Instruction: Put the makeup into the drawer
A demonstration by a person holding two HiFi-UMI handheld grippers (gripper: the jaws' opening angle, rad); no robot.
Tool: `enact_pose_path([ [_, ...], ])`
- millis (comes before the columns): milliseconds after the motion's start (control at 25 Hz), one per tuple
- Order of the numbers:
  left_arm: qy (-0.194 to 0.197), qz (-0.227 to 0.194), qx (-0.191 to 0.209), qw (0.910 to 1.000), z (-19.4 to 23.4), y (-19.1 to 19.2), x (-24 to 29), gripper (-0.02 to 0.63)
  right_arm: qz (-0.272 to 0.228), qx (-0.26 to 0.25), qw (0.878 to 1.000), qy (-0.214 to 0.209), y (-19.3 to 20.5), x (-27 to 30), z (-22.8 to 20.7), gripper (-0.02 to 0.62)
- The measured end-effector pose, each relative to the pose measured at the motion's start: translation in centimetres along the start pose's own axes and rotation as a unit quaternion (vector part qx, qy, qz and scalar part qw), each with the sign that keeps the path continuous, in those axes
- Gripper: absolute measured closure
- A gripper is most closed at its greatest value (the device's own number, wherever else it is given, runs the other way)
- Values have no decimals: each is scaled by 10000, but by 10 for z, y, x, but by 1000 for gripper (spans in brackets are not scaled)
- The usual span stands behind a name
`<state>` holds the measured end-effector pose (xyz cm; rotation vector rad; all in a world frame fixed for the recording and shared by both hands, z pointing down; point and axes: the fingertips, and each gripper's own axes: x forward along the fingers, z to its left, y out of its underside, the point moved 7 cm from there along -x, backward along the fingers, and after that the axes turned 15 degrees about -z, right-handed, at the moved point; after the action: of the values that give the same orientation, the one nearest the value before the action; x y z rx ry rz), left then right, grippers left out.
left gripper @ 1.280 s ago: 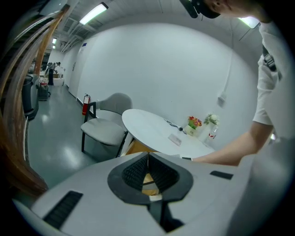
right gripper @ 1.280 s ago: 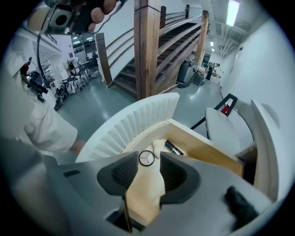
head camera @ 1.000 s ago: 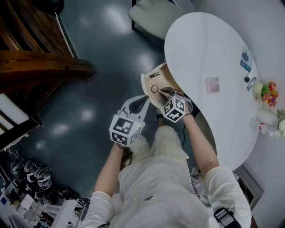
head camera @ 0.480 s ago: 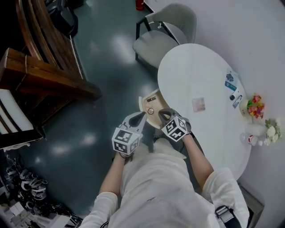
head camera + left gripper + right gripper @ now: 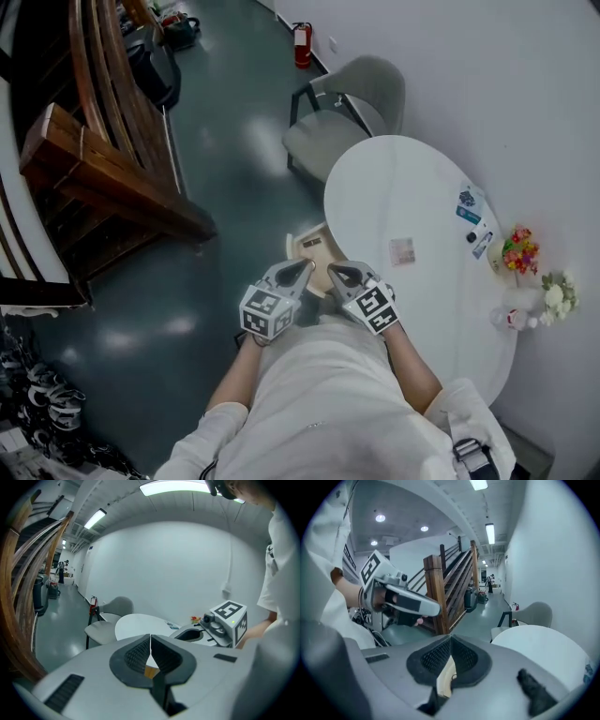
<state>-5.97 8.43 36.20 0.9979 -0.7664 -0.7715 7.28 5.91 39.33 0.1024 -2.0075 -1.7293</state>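
Note:
In the head view a tan drawer [image 5: 309,249] stands pulled out from under the near edge of the round white table [image 5: 403,192]; small items lie in it, too small to name. My left gripper [image 5: 300,269] and right gripper [image 5: 336,272] hang side by side just above the drawer's near end, both raised in front of my body. The left gripper [image 5: 150,639] is shut with nothing between its pads. The right gripper [image 5: 450,641] is shut and empty too; a sliver of the drawer [image 5: 446,679] shows below its pads.
A grey chair [image 5: 339,120] stands beyond the table. On the table's right side lie a small card [image 5: 402,250], a few small items [image 5: 469,211], flowers [image 5: 520,251] and a bottle [image 5: 511,319]. A wooden staircase [image 5: 103,159] runs along the left, over dark glossy floor.
Both grippers have risen away from the drawer, the right one the most; its tips were down at the drawer a second ago. The view now takes in more of the room.

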Motion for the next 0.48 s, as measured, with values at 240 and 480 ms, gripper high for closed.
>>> enact_pose_path([
  [240,204,-107,32,9997,-15,-3,12,595,-679,202,9962,515,-23,-22,-8,583],
  [480,399,-66,82,9991,-25,-2,25,595,-709,318,9941,756,-19,-40,-13,583],
])
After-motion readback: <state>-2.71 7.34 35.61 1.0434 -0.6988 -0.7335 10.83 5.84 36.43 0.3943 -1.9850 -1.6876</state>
